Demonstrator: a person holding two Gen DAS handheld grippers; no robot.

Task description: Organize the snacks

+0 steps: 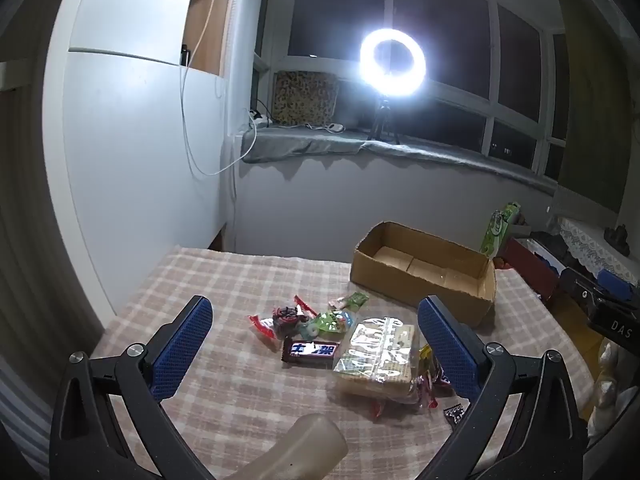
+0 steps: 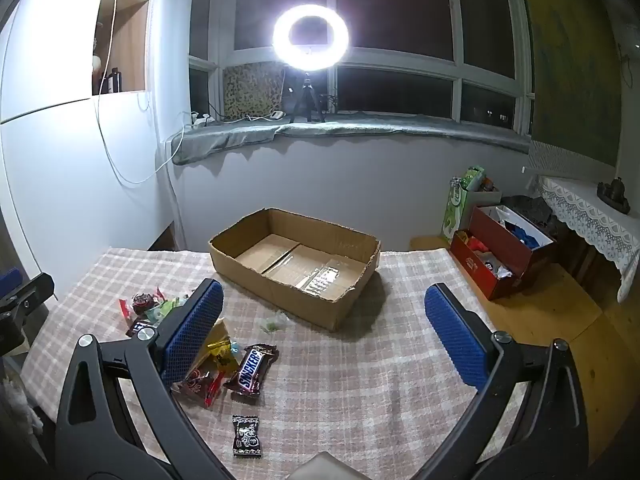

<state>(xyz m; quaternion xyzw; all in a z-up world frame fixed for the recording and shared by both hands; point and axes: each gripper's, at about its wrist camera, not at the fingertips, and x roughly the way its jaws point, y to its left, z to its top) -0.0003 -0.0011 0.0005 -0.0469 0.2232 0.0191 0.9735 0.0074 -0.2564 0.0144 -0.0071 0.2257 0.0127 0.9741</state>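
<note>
An empty cardboard box [image 1: 424,276] stands on the checked tablecloth [image 1: 240,280]; it also shows in the right wrist view [image 2: 296,264]. Snacks lie scattered in front of it: a Snickers bar [image 1: 312,353], a clear pack of biscuits [image 1: 376,356], small red and green candies [image 1: 288,318]. In the right wrist view a Snickers bar [image 2: 252,374], a small black candy packet [image 2: 247,437] and red wrappers [image 2: 200,384] lie near the front. My left gripper [image 1: 316,344] is open above the snacks, holding nothing. My right gripper [image 2: 324,332] is open and empty above the cloth.
A ring light [image 2: 311,37] on a tripod stands on the windowsill. A red box [image 2: 496,256] and a green bag [image 2: 460,204] sit on the floor at right. A lace-covered shelf [image 2: 584,208] is at far right. A white cabinet [image 1: 132,140] lies left.
</note>
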